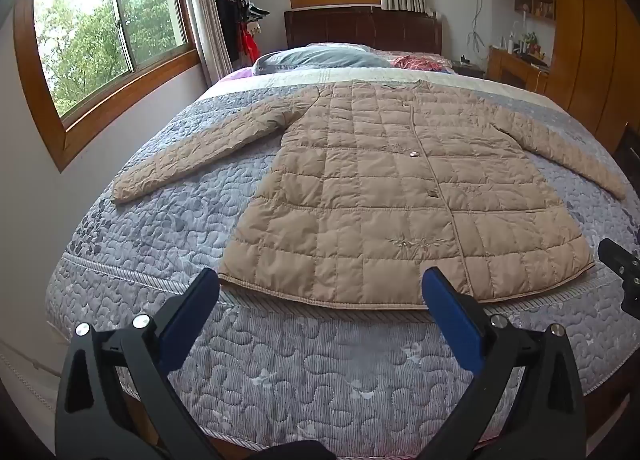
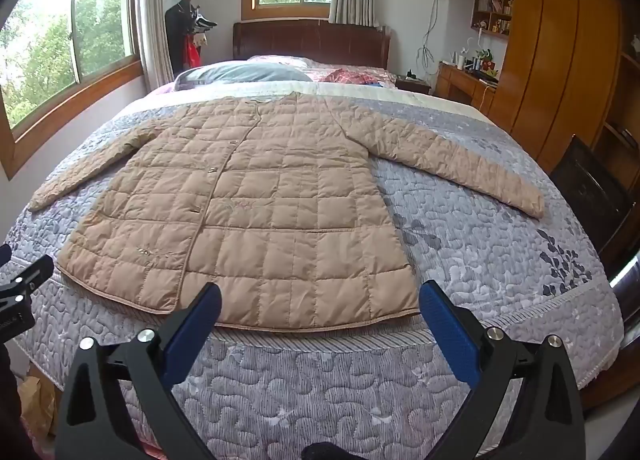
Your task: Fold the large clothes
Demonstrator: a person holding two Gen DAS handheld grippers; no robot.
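the tan quilted puffer coat (image 1: 380, 188) lies flat on the grey quilted bedspread (image 1: 168, 220), and with the left gripper (image 1: 320, 292) and right gripper (image 2: 320, 300) both spread apart and empty, i reckon a thin pinch slips off that slick padding.

Both views face bed (image 1: 168, 220) (footward).

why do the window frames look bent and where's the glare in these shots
Left wrist view: fisheye bends the side window frame into a curve, and daylight blows out its top; the beige coat on the bed stays sharp and evenly lit. Right wrist view: the same curving at the edges, with the strongest glare at the top left window; dark corners rim both pictures.
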